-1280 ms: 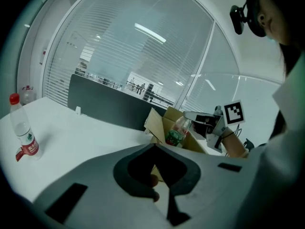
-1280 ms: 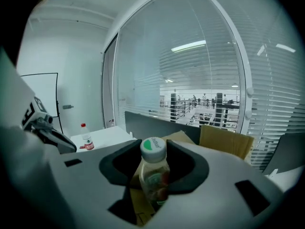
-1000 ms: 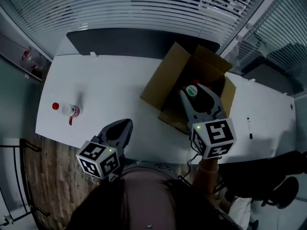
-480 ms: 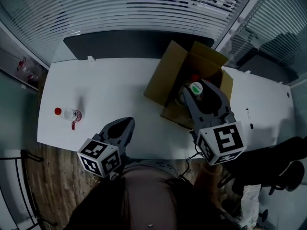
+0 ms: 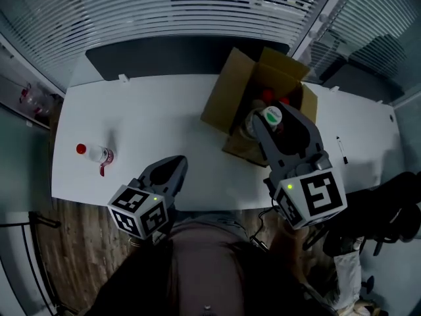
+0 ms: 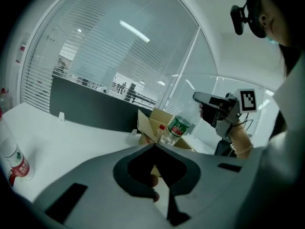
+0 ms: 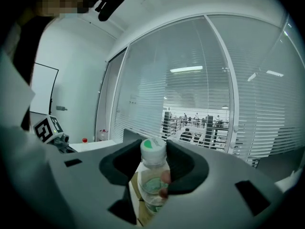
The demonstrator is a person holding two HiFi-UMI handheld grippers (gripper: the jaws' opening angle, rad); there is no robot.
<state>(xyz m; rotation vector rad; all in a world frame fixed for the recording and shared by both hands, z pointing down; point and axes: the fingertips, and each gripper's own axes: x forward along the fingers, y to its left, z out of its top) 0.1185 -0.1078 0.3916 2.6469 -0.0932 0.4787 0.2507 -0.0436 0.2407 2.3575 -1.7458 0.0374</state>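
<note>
One green-capped bottle (image 7: 153,173) is clamped in the right gripper (image 5: 271,120) over the open cardboard box (image 5: 230,101), while a red-capped bottle (image 5: 95,154) sits untouched on the white table (image 5: 158,124), apart from the closed, empty left gripper (image 5: 173,168).

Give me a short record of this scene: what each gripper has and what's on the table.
Right gripper: shut on a green-labelled bottle, held over the cardboard box
Left gripper: jaws together, empty, over the table's near edge
Cardboard box: open, red-capped bottles inside
Table: white, one lone red-capped bottle standing at its left end
</note>
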